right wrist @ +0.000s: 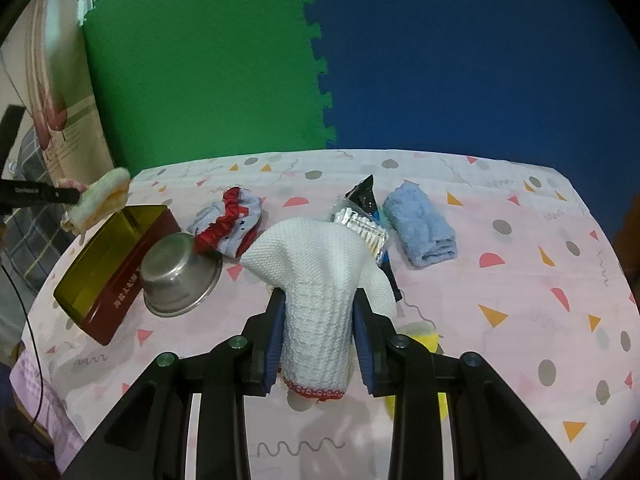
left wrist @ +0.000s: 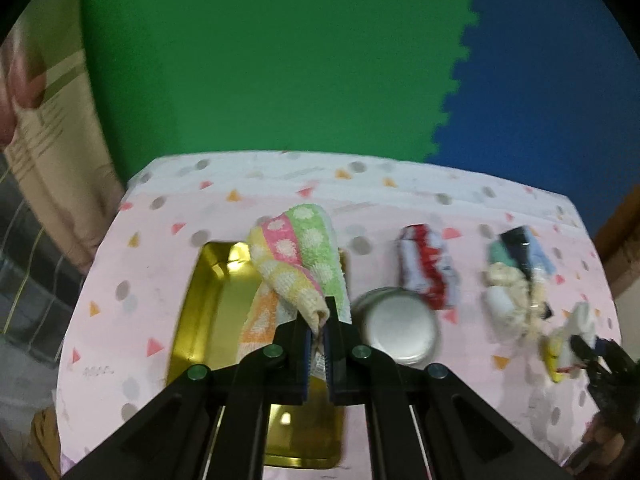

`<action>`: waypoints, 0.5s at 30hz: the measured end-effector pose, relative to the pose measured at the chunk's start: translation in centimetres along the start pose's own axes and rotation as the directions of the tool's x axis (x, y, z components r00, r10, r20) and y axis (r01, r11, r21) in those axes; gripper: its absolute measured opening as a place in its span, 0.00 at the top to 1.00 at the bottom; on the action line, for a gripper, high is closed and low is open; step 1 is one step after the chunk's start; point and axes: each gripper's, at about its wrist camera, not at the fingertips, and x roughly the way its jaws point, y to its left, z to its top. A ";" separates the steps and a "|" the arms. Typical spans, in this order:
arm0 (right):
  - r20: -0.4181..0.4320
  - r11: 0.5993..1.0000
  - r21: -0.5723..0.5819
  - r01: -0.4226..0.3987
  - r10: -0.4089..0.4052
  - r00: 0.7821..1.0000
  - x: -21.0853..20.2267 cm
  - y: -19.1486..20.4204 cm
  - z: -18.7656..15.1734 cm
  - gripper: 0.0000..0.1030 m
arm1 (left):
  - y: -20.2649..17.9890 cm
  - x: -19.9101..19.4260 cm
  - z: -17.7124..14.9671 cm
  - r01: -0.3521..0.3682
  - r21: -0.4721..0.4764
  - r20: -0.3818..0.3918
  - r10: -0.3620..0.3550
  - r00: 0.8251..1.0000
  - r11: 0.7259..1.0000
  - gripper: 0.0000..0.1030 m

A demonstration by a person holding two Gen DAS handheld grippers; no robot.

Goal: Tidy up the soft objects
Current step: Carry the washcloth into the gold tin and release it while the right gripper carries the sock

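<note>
Nearest the left wrist lens: left gripper (left wrist: 318, 330), pressed together on a corner of a striped towel (left wrist: 298, 258), pink, yellow, green and orange with pale dots, hanging over a gold tin (left wrist: 200, 300). Just right of the tin, an upturned steel bowl (left wrist: 398, 330); farther right a red-and-white sock (left wrist: 426, 266), then a blurred heap of cloths (left wrist: 516, 276), all on a pink tablecloth (left wrist: 132, 280) printed with triangles and dots. Far right edge, right gripper (left wrist: 592, 354) by something white and yellow, too blurred to tell apart.

Nearest the right wrist lens: right gripper (right wrist: 318, 340), pinching a white waffle cloth (right wrist: 320, 288) with red stitched hem, lifted above the tablecloth (right wrist: 520, 280). Far left, left gripper (right wrist: 76, 196) with small unreadable lettering on its finger, holding the striped towel (right wrist: 102, 200) above the tin (right wrist: 100, 280). Gold characters on the tin's red side, not legible. Beside it the bowl (right wrist: 180, 276), touching the sock (right wrist: 228, 224). Behind the cloth, cotton swabs in a foil pack (right wrist: 366, 228) and a black packet (right wrist: 362, 196); right of these a folded blue towel (right wrist: 424, 224). Yellow sponge (right wrist: 424, 340) under the right finger.
</note>
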 end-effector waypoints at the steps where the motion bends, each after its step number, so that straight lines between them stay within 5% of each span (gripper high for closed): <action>1: 0.000 1.000 -0.002 0.001 -0.001 1.000 0.0 0.2 0.1 0.71 | 0.6 0.2 -0.1 -0.009 -0.008 -0.004 0.009 1.000 1.000 0.96; 15: -0.006 0.998 -0.057 -0.009 0.008 1.000 -0.2 3.4 0.9 0.71 | 5.0 5.8 -2.9 -0.088 -0.014 -0.119 0.086 0.989 0.996 0.96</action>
